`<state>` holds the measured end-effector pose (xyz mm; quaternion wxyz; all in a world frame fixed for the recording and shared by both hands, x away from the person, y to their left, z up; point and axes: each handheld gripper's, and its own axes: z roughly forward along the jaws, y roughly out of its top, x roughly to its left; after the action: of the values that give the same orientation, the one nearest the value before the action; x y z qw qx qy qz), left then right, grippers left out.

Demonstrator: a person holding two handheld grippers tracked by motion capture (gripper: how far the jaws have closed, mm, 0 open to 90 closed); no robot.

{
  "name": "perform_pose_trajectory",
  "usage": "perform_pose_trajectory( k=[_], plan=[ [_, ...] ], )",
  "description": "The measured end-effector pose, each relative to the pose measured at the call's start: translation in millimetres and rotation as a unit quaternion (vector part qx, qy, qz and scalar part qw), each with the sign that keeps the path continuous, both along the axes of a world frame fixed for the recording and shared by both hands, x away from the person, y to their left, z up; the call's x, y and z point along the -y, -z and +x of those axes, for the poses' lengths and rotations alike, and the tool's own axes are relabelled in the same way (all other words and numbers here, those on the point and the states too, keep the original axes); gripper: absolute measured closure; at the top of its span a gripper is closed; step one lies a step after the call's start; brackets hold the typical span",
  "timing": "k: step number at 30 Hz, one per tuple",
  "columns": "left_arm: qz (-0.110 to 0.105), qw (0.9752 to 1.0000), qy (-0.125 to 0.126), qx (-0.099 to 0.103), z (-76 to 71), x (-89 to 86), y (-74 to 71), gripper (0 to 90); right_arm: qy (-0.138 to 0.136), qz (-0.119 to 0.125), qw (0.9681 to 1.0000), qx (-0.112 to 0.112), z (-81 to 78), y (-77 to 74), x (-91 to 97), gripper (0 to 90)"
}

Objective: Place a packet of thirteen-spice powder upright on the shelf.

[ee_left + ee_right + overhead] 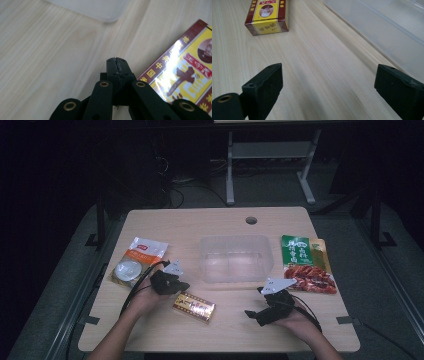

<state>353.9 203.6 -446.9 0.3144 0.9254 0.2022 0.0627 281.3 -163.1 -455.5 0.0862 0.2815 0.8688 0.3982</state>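
Nothing is packed yet: the bin at frame centre is empty. Your left hand-held gripper, closed on nothing, touches the box; your right hand-held gripper gapes.

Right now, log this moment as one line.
left claw shut, empty, beside box | right claw open, empty, over table | bin empty

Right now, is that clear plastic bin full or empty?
Empty: the bin shows only its bare bottom and divider; all packets lie outside it on the table.
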Motion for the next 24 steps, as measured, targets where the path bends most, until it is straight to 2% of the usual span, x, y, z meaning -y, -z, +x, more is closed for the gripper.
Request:
perform_pose_trajectory(
  k=[6,9,10,14,18,24],
  plan=[
    [0.007,0.9999,0.001,-0.011,-12.5,-14.7,0.0,89.8,0.002,0.002,1.0,-0.001,0.5,-0.1,0.6,7.9],
    [0.0,0.9999,-0.002,-0.016,-17.2,-16.2,0.6,89.8,0.002,0.002,1.0,0.001,0.1,-0.4,0.8,8.0],
    [0.002,0.9998,0.007,-0.018,-23.1,-16.8,1.8,89.8,0.002,0.002,1.0,0.001,0.0,-0.5,1.0,7.9],
    [0.001,0.9995,0.018,-0.027,-34.2,-15.8,3.0,89.8,0.003,0.002,1.0,0.001,0.4,-0.6,1.4,7.9],
    [-0.014,0.9986,0.028,-0.043,-46.7,-11.6,4.8,89.7,0.002,0.001,1.0,0.002,0.3,-0.6,1.0,8.0],
    [-0.031,0.9971,0.045,-0.054,-62.2,-3.9,6.7,89.7,0.002,0.0,1.0,0.003,0.0,-1.1,1.0,7.9]
  ],
)
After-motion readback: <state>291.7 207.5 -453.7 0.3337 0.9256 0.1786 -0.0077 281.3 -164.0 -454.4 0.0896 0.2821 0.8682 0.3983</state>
